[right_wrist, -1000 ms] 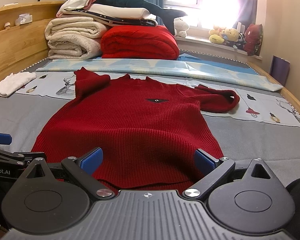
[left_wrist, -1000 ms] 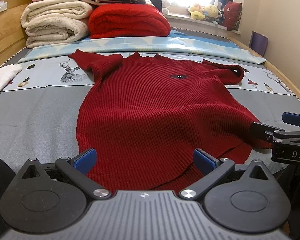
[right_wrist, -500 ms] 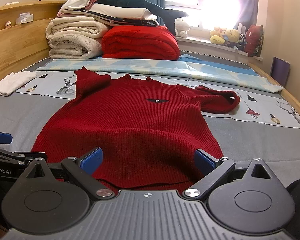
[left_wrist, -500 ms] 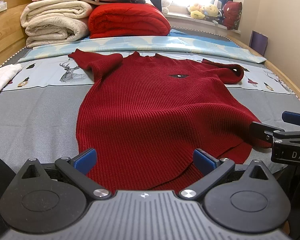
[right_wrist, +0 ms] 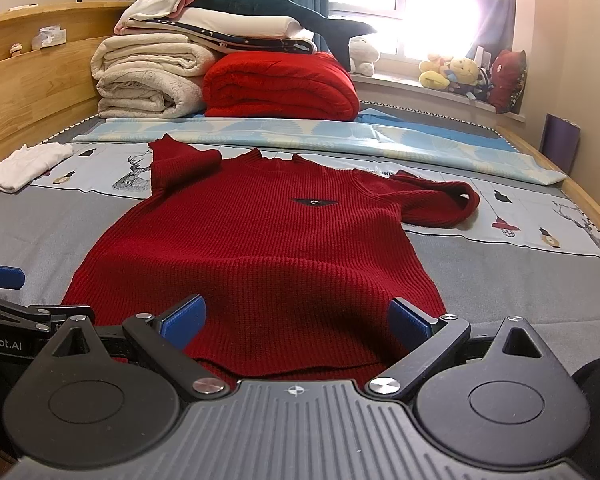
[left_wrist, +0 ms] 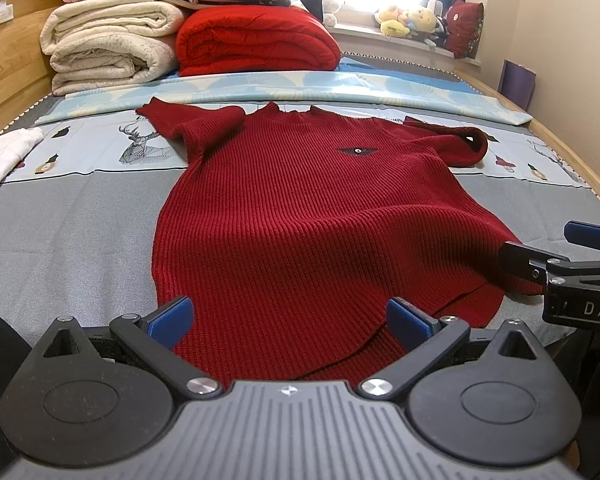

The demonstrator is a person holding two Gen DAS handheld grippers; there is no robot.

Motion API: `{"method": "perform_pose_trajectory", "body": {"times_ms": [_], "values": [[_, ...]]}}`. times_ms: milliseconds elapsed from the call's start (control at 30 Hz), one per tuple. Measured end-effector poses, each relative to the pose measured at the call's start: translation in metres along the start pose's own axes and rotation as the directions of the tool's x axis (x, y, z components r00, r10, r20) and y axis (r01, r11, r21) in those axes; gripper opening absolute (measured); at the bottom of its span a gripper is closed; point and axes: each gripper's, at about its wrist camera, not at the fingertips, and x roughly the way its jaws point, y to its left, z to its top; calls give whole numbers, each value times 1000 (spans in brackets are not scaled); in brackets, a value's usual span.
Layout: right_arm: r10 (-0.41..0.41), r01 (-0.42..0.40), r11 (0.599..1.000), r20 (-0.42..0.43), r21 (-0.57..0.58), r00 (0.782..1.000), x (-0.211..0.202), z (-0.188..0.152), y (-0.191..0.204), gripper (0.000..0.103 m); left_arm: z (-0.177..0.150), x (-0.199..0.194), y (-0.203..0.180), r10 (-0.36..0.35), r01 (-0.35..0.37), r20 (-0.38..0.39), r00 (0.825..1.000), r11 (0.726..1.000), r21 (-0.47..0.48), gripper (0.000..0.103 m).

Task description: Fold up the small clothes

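Left gripper (left_wrist: 290,320): fingers spread wide apart, blue pads (left_wrist: 170,318) holding nothing; it is poised at the near hem of the red knit sweater (left_wrist: 312,216), toward the hem's left part.
Right gripper (right_wrist: 298,318): fingers likewise parted and released, nothing between the blue pads (right_wrist: 410,320); it is poised at the same hem, toward its right part.
Cross-view: the right gripper's tip shows at the right edge of the left wrist view, just over the sweater's right hem corner; the left gripper's tip shows at the left edge of the right wrist view.
Red knit sweater: lies flat, front up, on the grey bed cover (left_wrist: 68,232), hem nearest the cameras, collar away. Both short sleeves are spread outward; the right sleeve shows its open cuff. A small dark emblem (right_wrist: 314,201) sits on the chest.
White garment (right_wrist: 26,162): crumpled on the bed, well apart to the left of the sweater.
Far end of bed: folded cream blankets (left_wrist: 108,46) beside a folded red blanket (left_wrist: 256,42), more bedding stacked on top.
Windowsill: plush toys (right_wrist: 454,72) in a row under the bright window.
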Motion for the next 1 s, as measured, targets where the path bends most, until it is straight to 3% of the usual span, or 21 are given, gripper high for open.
{"method": "perform_pose_trajectory", "body": {"times_ms": [833, 1000], "values": [[-5, 5, 1000, 8, -2, 1000, -2, 3, -1, 98, 0, 0, 1, -3, 3, -45, 999, 1000, -2, 103], [-29, 25, 996, 46, 91, 999, -6, 14, -18, 95, 21, -9, 13, 22, -22, -6, 1000, 999, -30, 103]]}}
